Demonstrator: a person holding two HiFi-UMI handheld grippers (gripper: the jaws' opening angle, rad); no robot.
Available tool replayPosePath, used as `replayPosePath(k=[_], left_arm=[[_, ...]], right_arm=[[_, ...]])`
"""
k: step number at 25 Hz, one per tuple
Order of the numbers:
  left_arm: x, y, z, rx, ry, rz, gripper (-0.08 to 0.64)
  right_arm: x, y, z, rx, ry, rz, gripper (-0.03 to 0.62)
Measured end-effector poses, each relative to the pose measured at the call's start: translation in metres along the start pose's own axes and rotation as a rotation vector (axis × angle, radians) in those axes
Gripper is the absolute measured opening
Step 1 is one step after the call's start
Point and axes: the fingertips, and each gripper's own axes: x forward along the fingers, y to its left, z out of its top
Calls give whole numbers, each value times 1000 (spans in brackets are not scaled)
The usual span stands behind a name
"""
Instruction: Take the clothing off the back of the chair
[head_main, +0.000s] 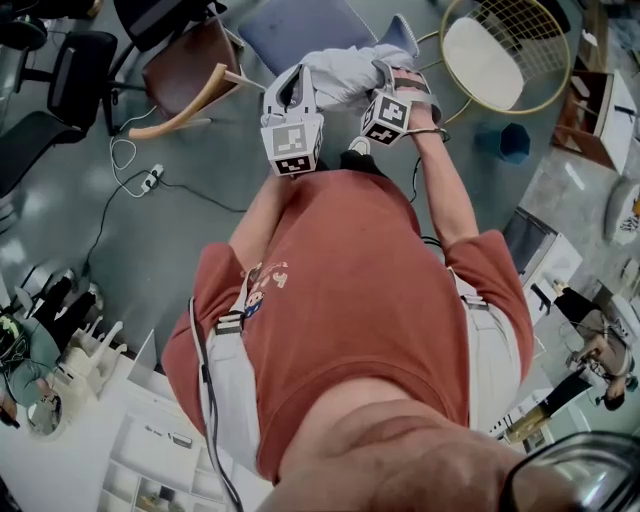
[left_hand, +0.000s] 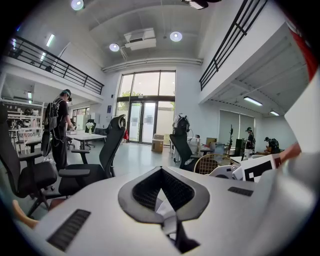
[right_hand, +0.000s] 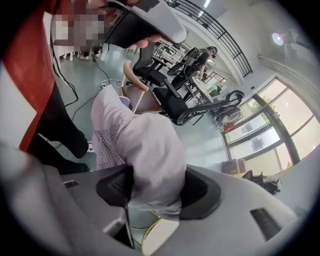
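The clothing (head_main: 345, 75) is a pale lilac-white garment, bunched up in front of the person in the red shirt. It hangs between both grippers, just in front of a grey-blue chair (head_main: 300, 30). My right gripper (right_hand: 155, 187) is shut on a thick fold of the clothing (right_hand: 145, 145), which fills the gap between its jaws. In the head view the right gripper (head_main: 385, 70) sits at the garment's right end and the left gripper (head_main: 295, 88) at its left end. My left gripper (left_hand: 162, 192) is pinched on a thin white strip of the clothing (left_hand: 164, 206).
A brown chair with a curved wooden armrest (head_main: 185, 80) stands left of the garment. A gold wire chair with a white cushion (head_main: 500, 55) is at the right. Black office chairs (head_main: 50, 90) and a floor cable with a power strip (head_main: 150, 178) lie further left. Another person (left_hand: 60, 125) stands far off.
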Motion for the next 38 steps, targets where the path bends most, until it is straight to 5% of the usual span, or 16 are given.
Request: replayPosePath(k=[14, 19, 38], left_arm=[[1, -1, 8, -11, -17, -5, 14], [3, -1, 10, -8, -24, -11, 14], [-2, -14, 21, 2, -41, -44, 14]], right_arm=[[-31, -1, 1, 5, -34, -91, 167], [-41, 3, -1, 143, -80, -129, 67], [-71, -7, -7, 766, -286, -161, 52]])
